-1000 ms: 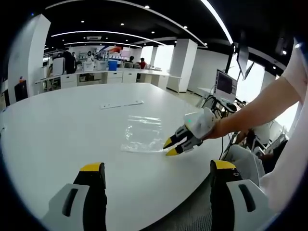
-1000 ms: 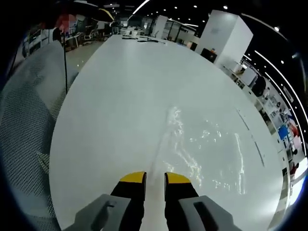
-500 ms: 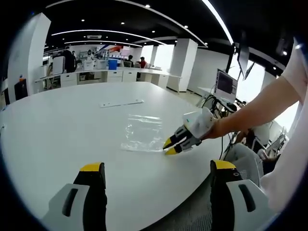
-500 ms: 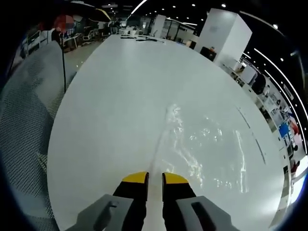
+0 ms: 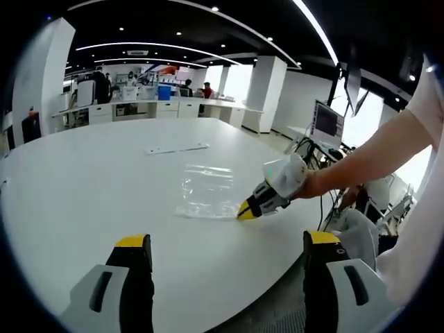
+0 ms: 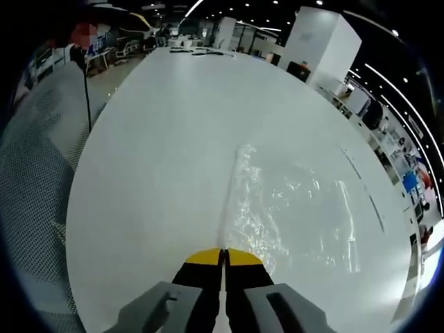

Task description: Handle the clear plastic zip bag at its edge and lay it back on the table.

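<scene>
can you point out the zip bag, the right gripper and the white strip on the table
zip bag (image 5: pixel 205 192): left gripper view, middle of the clear film.
right gripper (image 5: pixel 245 211): left gripper view, yellow jaw tips, closed at the bag's near edge.
white strip (image 5: pixel 177 148): left gripper view, middle of the flat strip beyond the bag.

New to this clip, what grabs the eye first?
The right hand-held gripper, jaws closed on the near edge of the zip bag, which lies flat on the white table. The left hand-held gripper hangs open over the table's near rim.

White strip, monitor, mesh chair
</scene>
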`<action>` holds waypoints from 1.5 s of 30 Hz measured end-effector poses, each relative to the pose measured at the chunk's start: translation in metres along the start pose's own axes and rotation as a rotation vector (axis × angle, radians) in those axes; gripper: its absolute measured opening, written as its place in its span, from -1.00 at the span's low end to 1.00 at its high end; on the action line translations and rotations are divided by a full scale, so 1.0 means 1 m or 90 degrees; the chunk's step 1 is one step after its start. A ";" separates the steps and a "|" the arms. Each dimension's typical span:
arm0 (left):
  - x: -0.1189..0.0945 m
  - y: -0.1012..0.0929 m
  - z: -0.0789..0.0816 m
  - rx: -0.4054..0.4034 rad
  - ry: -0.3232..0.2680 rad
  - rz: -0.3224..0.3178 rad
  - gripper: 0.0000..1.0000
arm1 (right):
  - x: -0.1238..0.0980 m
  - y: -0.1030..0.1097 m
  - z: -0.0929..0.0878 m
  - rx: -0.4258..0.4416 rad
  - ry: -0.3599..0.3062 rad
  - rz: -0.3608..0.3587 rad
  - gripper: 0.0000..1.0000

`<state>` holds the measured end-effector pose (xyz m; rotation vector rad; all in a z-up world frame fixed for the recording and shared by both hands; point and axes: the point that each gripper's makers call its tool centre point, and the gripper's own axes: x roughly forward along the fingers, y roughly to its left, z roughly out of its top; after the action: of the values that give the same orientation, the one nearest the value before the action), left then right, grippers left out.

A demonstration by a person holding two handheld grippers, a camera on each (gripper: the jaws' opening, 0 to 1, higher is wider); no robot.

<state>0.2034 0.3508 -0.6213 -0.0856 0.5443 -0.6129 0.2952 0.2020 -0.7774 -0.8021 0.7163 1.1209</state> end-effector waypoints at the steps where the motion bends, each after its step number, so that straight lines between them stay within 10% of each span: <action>1: 0.000 0.000 0.000 0.000 0.000 0.000 0.77 | 0.000 0.000 0.000 0.001 0.000 0.001 -1.00; 45: -0.006 -0.001 0.020 0.052 -0.029 -0.008 0.56 | -0.079 -0.037 0.063 -0.139 -0.072 -0.075 -1.00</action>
<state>0.2088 0.3519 -0.6015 -0.0258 0.4736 -0.6440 0.3141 0.2081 -0.6718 -0.9454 0.4504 1.1398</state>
